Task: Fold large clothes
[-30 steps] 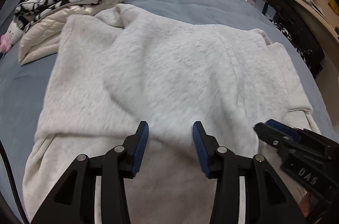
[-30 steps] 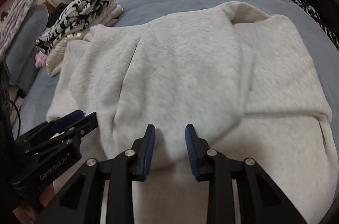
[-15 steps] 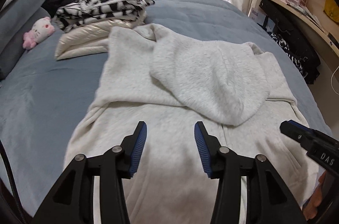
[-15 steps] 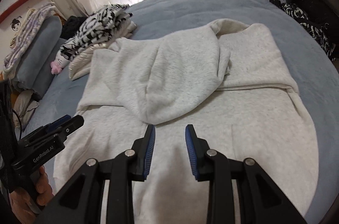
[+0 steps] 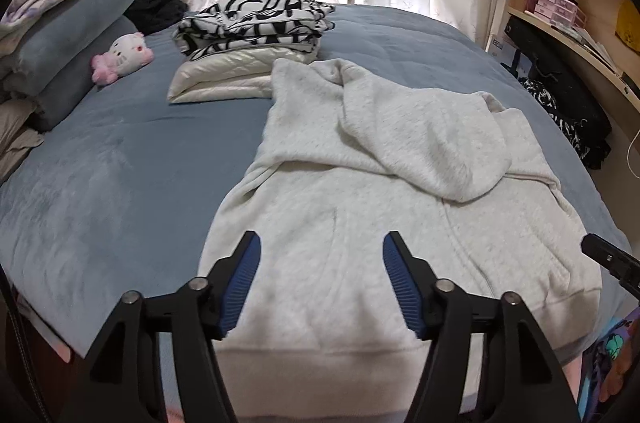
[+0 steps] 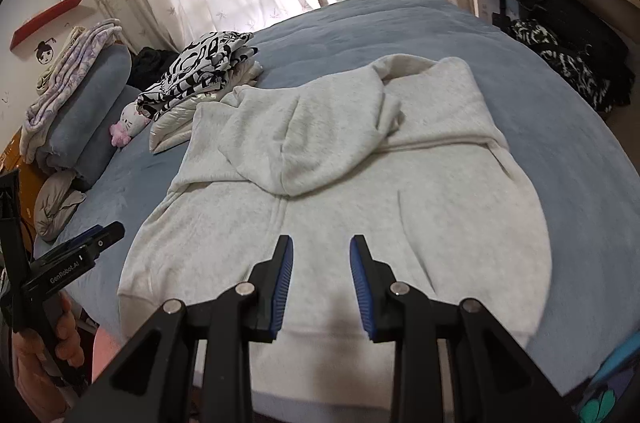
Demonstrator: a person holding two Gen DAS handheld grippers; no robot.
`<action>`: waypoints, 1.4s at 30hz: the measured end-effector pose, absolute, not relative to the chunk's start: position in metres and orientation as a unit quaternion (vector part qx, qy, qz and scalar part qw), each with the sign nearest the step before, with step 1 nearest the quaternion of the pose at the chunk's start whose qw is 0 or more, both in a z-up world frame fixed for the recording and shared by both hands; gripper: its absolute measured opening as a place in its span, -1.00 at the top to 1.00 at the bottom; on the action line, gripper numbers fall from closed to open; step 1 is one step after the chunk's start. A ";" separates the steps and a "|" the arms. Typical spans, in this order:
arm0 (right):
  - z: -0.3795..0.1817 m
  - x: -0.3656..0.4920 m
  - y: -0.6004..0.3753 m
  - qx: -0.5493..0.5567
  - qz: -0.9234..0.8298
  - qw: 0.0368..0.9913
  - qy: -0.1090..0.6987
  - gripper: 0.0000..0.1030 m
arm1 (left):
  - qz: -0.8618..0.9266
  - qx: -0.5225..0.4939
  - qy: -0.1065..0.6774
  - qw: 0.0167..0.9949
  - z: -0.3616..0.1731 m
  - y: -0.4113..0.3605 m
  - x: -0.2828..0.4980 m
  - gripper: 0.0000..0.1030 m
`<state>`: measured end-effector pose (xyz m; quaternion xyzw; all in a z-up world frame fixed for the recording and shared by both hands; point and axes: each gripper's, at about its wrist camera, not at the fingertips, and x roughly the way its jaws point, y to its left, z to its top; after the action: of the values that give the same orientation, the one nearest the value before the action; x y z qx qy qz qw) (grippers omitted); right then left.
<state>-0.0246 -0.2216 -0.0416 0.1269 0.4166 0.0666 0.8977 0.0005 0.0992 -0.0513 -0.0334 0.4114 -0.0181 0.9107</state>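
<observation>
The hoodie (image 5: 360, 223), a large pale grey fleece one, lies spread front-up on the blue bed (image 5: 120, 191), its hem at the near edge and its zip running up the middle. Judging by how it lies, the fold is partly done: the sleeves appear tucked across the chest and the hood (image 5: 424, 139) is laid down over them, toward the pockets. The body is not yet folded in half, and it has not joined the folded stack (image 5: 248, 43) at about 11 o'clock near the pillows.

The left gripper (image 5: 320, 279) hangs above the lower left part of the front with its jaws opening and nothing between them; the hood sits beyond the fingers at about 1 o'clock. The right gripper (image 6: 320, 279) hovers over the hem area with a narrow gap between its pads, grasping nothing; the hood lies at 12 o'clock from it.
</observation>
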 end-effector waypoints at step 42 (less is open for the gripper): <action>-0.142 -0.061 -0.352 0.339 0.100 0.842 0.407 -0.13 | -0.078 -0.204 0.448 0.867 -0.174 0.175 0.017 -0.69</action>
<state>-0.0608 -0.3519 -0.1417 0.3393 0.4068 0.0995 0.8423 0.0173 0.1748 -0.1744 -0.2041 0.4484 -0.0781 0.8667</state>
